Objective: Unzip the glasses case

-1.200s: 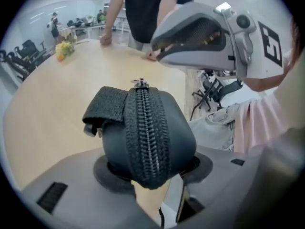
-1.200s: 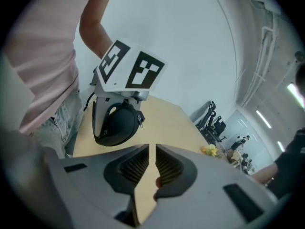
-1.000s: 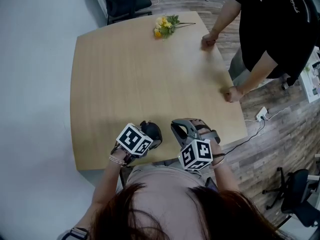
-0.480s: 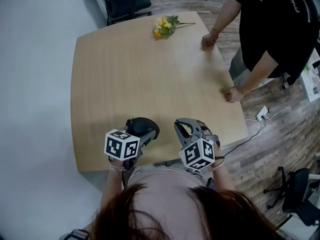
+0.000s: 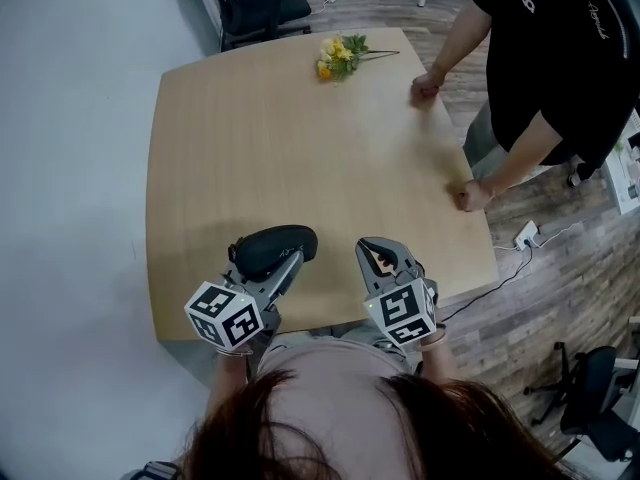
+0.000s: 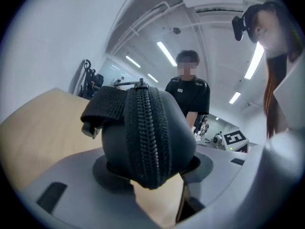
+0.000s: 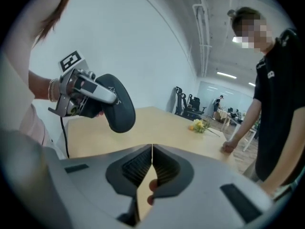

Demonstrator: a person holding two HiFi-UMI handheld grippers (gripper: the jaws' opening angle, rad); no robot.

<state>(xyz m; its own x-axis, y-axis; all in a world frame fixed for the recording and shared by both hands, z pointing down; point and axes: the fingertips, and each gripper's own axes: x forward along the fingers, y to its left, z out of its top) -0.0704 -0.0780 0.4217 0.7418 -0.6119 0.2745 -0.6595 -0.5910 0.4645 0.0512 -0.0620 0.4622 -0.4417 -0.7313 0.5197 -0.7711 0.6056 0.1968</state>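
Note:
The black zipped glasses case [image 5: 275, 248] hangs above the near edge of the wooden table [image 5: 260, 138], with my left gripper [image 5: 287, 260] shut on one end of it. In the left gripper view the case [image 6: 147, 137] fills the space between the jaws, its closed zipper [image 6: 145, 128] running up the middle and a black fabric loop [image 6: 107, 104] at the top left. My right gripper [image 5: 376, 254] is beside it to the right, shut and holding nothing. From the right gripper [image 7: 151, 168] view the case [image 7: 118, 104] is up to the left, apart from its pads.
A person in a black shirt [image 5: 545, 58] stands at the table's right side with both fists [image 5: 428, 86] on the top. A bunch of yellow flowers [image 5: 338, 53] lies at the far edge. Office chairs [image 5: 255, 3] and a floor power strip [image 5: 525, 233] surround the table.
My left gripper has lifted the case and swung it from hanging steeply to nearly level, its marker cube dropping toward me. The right gripper has rolled and shifted slightly.

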